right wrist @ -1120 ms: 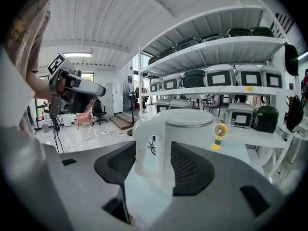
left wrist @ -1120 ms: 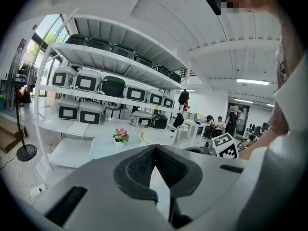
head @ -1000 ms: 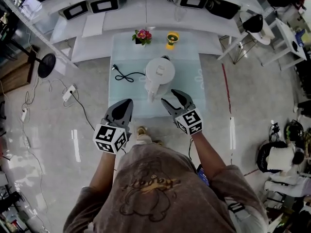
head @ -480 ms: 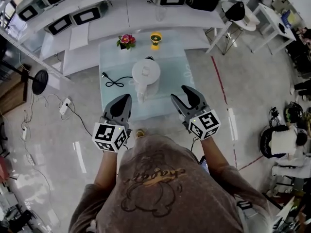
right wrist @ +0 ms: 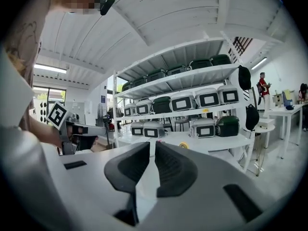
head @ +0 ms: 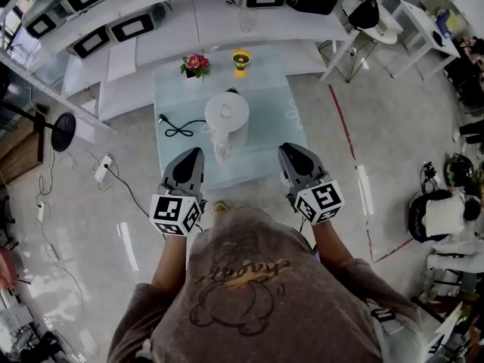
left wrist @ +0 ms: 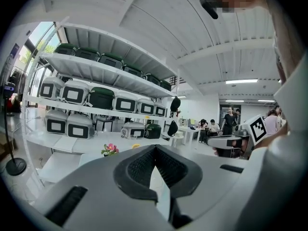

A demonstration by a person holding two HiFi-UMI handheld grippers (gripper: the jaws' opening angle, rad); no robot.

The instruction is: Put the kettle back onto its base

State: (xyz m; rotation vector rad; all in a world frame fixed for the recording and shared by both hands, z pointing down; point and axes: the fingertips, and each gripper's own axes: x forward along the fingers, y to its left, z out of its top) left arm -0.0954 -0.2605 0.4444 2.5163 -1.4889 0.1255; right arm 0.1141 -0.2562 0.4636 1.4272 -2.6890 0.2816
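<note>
Pale tabletop (head: 172, 89) stands on a glossy floor (head: 91, 225) before white shelves (head: 170, 32) lined with boxy appliances; the white kettle (head: 225, 118) sits at the tabletop's middle, with a black cord (head: 178, 127) loose to its left and a flower pot (head: 195, 63) and a yellow cup (head: 242, 57) at the far edge. Left gripper (head: 192, 156) has its fingers (left wrist: 137, 165) touching at the tips with nothing between; right gripper (head: 293, 153) is closing, its fingers (right wrist: 130, 165) a narrow slit apart and empty. Against a second ago, the kettle stands where it did, while the right fingers, then spread wide beside it, have drawn in and both grippers sit back off the tabletop's near edge.
</note>
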